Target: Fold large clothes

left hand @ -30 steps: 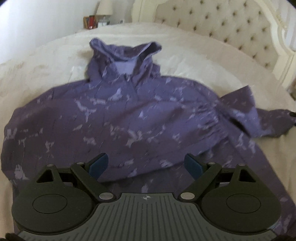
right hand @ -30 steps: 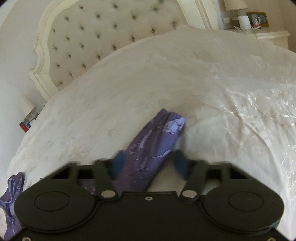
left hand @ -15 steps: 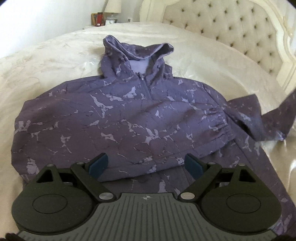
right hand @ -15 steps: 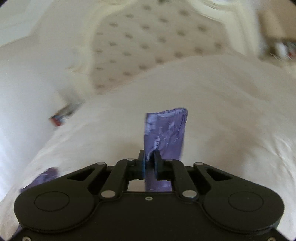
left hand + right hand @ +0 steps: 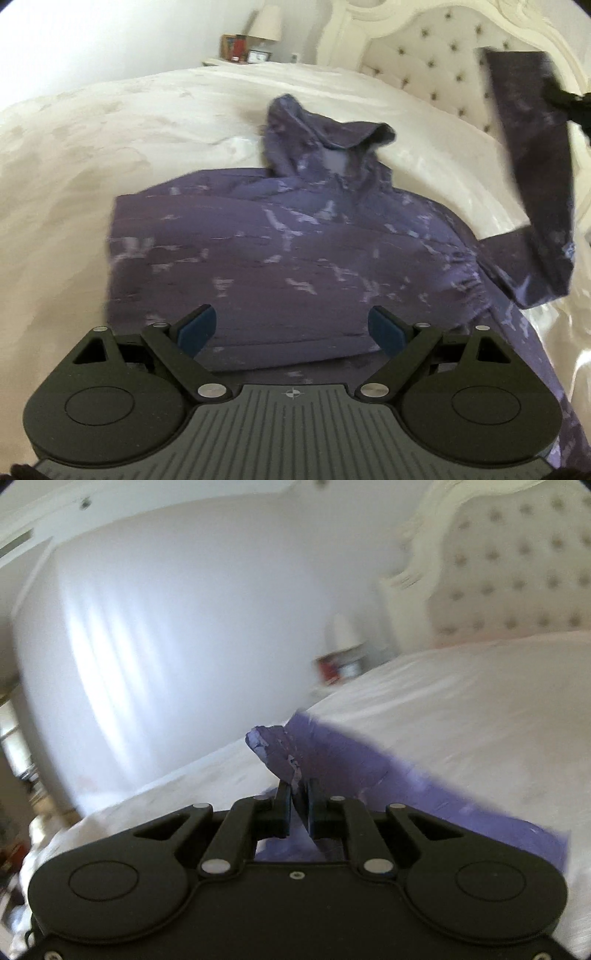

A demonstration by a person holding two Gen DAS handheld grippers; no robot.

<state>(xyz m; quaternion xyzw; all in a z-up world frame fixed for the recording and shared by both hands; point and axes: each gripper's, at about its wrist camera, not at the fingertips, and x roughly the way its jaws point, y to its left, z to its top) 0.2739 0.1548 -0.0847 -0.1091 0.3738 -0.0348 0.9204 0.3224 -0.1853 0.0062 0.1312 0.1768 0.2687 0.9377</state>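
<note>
Sleeve [image 5: 532, 177] now lifted off bed, pinched between right gripper [image 5: 298, 805] fingers; left gripper [image 5: 291, 328] wide, empty above hoodie [image 5: 280, 258]; fold-in next.

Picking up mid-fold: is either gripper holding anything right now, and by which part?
The right gripper is shut on the purple hoodie's sleeve, pinched near the cuff end and lifted off the bed. The left gripper is open, holding nothing.

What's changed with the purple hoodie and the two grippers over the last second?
The right gripper closed on the sleeve that lay between its open jaws and lifted it off the bed, up beside the headboard. The left gripper stayed open and empty over the hoodie, whose body and hood stayed flat.
</note>
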